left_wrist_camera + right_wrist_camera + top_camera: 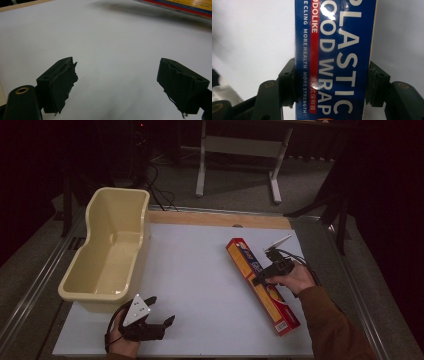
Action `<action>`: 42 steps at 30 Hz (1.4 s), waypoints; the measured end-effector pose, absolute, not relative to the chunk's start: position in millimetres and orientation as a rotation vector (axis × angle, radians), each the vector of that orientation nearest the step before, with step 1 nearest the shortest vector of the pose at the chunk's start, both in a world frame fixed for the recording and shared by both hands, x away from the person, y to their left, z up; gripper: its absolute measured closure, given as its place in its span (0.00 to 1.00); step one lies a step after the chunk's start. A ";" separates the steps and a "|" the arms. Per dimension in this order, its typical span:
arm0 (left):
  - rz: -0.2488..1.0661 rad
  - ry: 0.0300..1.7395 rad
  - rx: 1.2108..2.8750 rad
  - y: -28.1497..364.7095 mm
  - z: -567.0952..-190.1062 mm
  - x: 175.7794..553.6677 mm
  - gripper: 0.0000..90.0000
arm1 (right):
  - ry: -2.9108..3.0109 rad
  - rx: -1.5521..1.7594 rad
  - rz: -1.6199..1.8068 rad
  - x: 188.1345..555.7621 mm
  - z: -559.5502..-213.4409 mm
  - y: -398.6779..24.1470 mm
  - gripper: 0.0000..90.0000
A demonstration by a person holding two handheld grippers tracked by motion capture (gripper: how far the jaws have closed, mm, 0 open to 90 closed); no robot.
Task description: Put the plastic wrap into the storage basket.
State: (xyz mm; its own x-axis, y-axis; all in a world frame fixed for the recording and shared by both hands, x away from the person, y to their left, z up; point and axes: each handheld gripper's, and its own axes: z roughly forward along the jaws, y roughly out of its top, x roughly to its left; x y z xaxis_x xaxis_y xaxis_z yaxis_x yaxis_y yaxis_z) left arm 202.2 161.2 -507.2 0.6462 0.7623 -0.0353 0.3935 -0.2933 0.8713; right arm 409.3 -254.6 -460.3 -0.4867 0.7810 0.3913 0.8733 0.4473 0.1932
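A long red, yellow and blue plastic wrap box (276, 306) lies slantwise on the white table top (200, 270) at the right. My right gripper (259, 279) straddles its middle, jaws pressed against both long sides. In the right gripper view the blue face of the box (334, 50) reads "PLASTIC FOOD WRAP" between the jaws of the right gripper (332, 85). My left gripper (162, 310) rests near the front left edge, open and empty. In its own view the left gripper (117, 77) spreads wide over bare table, with the box's edge (180, 6) far off.
A cream plastic tub (120, 191) stands empty along the table's left side, just behind the left hand. A wooden strip (220, 219) borders the far edge. A white table frame (240, 147) stands on the floor beyond.
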 end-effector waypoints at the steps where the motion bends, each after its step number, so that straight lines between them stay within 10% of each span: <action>1: 0.488 0.910 1.915 161.1 -507.1 202.2 0.17 | -2.450 -1.424 -0.558 408.5 -459.4 -251.8 0.44; 42: 0.485 0.905 1.918 158.9 -507.5 202.7 0.17 | -2.068 -1.421 -0.998 386.1 -443.4 -195.3 0.44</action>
